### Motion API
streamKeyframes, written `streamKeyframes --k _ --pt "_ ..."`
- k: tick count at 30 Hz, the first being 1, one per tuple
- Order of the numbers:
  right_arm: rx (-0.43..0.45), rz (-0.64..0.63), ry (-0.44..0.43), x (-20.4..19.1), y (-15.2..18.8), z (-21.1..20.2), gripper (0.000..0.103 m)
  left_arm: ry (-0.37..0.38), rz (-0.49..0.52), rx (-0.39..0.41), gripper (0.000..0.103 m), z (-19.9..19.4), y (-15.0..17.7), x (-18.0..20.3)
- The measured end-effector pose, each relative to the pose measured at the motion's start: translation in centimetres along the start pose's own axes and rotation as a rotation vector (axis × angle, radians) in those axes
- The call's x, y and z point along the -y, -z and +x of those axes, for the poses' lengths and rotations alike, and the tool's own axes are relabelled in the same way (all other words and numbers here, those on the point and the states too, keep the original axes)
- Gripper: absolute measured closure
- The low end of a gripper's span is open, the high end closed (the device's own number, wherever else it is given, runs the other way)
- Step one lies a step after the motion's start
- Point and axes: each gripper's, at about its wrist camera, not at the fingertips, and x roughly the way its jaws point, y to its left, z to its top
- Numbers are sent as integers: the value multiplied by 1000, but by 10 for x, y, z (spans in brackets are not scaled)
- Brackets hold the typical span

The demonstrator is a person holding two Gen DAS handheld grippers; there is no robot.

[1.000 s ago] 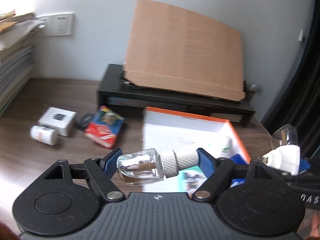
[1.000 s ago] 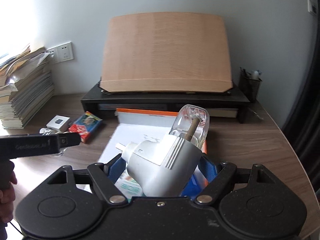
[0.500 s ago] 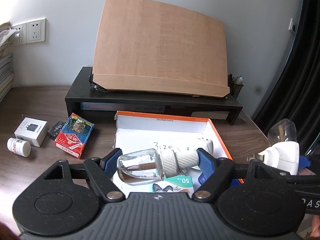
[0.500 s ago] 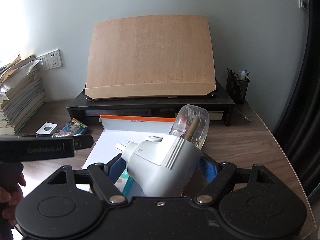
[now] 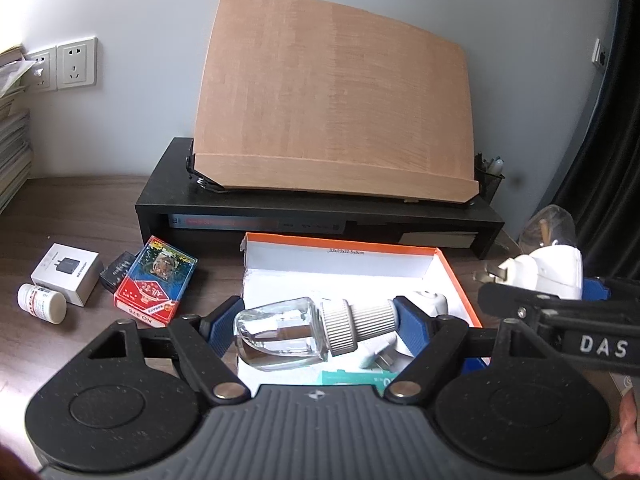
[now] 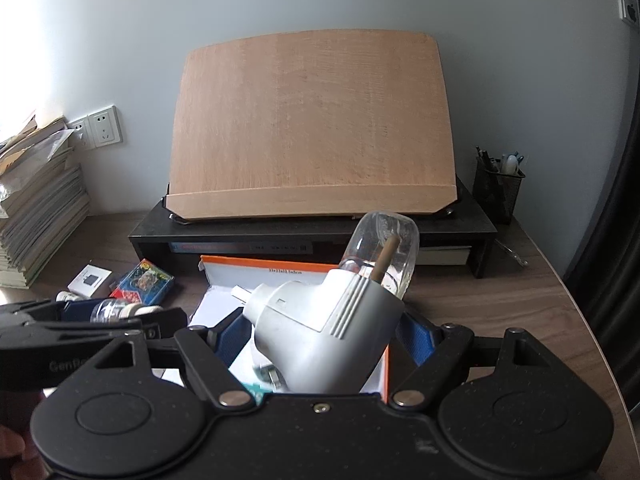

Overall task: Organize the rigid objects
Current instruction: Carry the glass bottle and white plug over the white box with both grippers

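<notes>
Glass refill bottle (image 5: 298, 330), centre frame over the orange box (image 5: 456, 276) — left gripper (image 5: 316, 326) clamps it end to end; slick, fragile. Right gripper (image 6: 320, 336) pinches plug-in vaporizer (image 6: 324, 332) body, rigid plastic — hold there, not its glass.

Left hand-held gripper (image 5: 316, 326) clamps clear bottle (image 5: 310, 330) above orange box (image 5: 448, 276).

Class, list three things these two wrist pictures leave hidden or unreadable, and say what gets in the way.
1. Left wrist view: part of the orange box's floor, behind the glass bottle clamped in the left gripper.
2. Right wrist view: the box's contents, behind the white plug-in device held by the right gripper.
3. Both views: print on the small pill bottle, too small.
</notes>
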Motion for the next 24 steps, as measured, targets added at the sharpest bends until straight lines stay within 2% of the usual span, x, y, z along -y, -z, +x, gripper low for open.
streamKeyframes --k 24 --pt "-103 52 41 -14 -24 76 9 -11 -8 -47 21 42 -8 -19"
